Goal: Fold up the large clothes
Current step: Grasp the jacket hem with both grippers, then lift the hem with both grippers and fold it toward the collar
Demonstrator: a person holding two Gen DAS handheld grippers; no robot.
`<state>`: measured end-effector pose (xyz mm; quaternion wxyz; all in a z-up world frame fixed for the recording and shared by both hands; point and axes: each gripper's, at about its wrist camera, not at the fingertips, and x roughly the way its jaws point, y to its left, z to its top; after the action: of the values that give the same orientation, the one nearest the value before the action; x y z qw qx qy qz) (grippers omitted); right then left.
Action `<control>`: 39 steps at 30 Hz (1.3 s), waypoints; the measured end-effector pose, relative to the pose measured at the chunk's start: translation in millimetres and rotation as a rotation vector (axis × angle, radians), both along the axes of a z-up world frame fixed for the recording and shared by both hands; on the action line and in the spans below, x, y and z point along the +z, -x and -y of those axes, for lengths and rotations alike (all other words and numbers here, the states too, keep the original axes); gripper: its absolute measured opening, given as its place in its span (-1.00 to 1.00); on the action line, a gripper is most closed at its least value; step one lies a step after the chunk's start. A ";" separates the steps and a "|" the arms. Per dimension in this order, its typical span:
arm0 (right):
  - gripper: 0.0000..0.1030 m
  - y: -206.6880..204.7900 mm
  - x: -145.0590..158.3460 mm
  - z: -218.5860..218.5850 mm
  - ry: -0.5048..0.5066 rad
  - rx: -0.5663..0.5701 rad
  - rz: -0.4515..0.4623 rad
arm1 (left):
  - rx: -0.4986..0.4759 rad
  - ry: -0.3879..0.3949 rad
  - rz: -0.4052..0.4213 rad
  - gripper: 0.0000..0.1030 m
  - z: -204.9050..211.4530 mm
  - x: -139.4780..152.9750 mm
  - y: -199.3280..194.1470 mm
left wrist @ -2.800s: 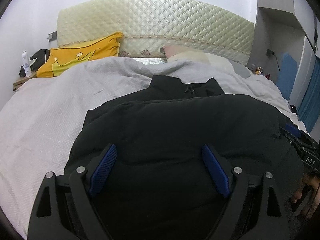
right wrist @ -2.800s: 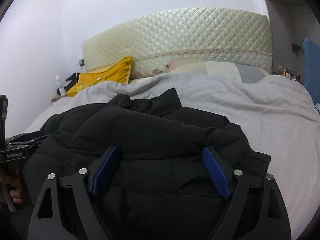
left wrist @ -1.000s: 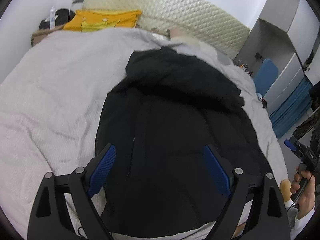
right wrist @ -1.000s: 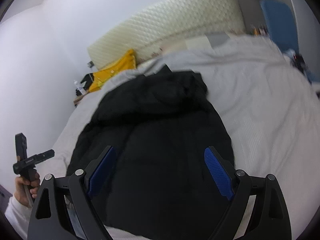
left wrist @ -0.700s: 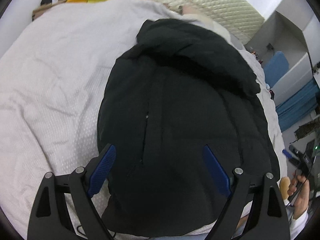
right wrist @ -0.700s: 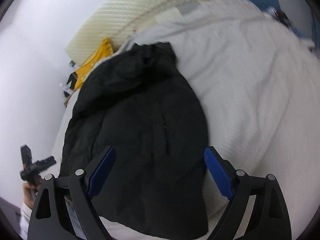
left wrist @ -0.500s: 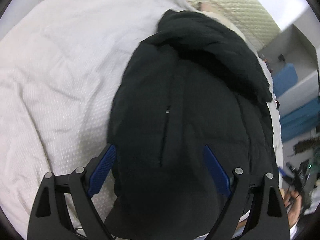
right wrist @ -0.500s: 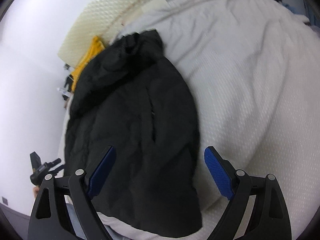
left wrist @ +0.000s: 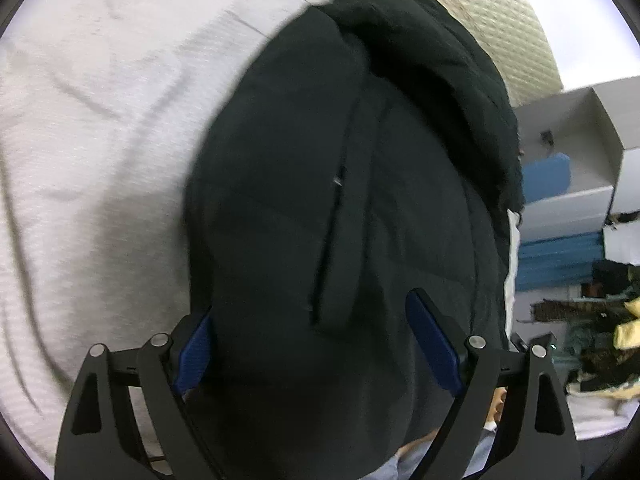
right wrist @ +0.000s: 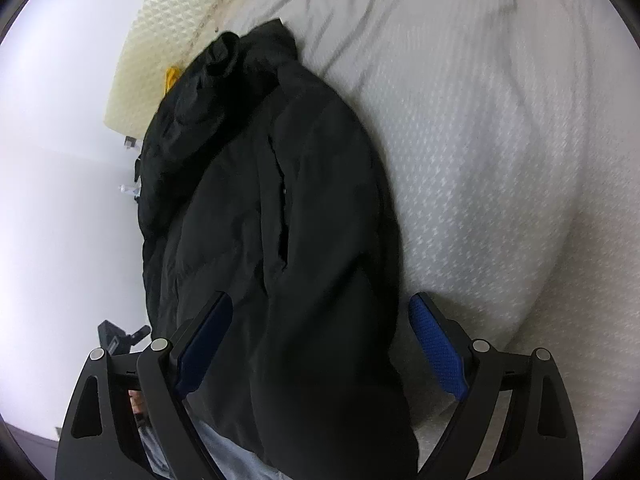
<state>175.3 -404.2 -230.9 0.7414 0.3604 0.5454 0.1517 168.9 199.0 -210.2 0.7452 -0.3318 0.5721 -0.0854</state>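
Both grippers had dropped and rolled toward the puffy black padded jacket lying on the white textured bedspread. The left gripper and right gripper straddled its near hem — fingers wide, holding nothing — so a grasp looked imminent.

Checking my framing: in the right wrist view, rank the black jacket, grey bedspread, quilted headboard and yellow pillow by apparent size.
1-2. Black jacket and grey bedspread: similar, and the jacket's nearness inflates it.
3. Quilted headboard.
4. Yellow pillow: a sliver, mostly hidden behind the jacket.
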 end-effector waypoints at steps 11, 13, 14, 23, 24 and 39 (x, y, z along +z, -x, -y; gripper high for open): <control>0.75 -7.4 8.3 -29.5 -0.122 0.128 0.064 | -0.094 0.150 0.037 0.70 24.9 1.3 -5.1; 0.75 -7.8 2.6 -31.0 -0.095 0.118 0.034 | -0.105 0.117 0.012 0.70 29.4 -3.8 -8.0; 0.75 -9.5 -2.1 -31.5 -0.083 0.110 0.014 | -0.111 0.102 -0.005 0.70 26.7 -5.3 -9.5; 0.72 -3.6 9.4 -53.3 -0.137 0.144 0.091 | -0.164 0.090 -0.010 0.66 47.9 -10.7 -17.0; 0.68 -1.6 14.5 -58.7 -0.127 0.158 0.121 | -0.163 0.092 -0.004 0.56 49.8 -10.1 -17.4; -0.84 24.9 72.1 -45.1 -0.081 0.160 0.382 | -0.064 0.166 0.150 -0.76 29.2 35.3 5.7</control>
<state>150.4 -359.1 -158.8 0.8019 0.3101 0.4152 0.2973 163.2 169.8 -175.0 0.7527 -0.3668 0.5160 -0.1808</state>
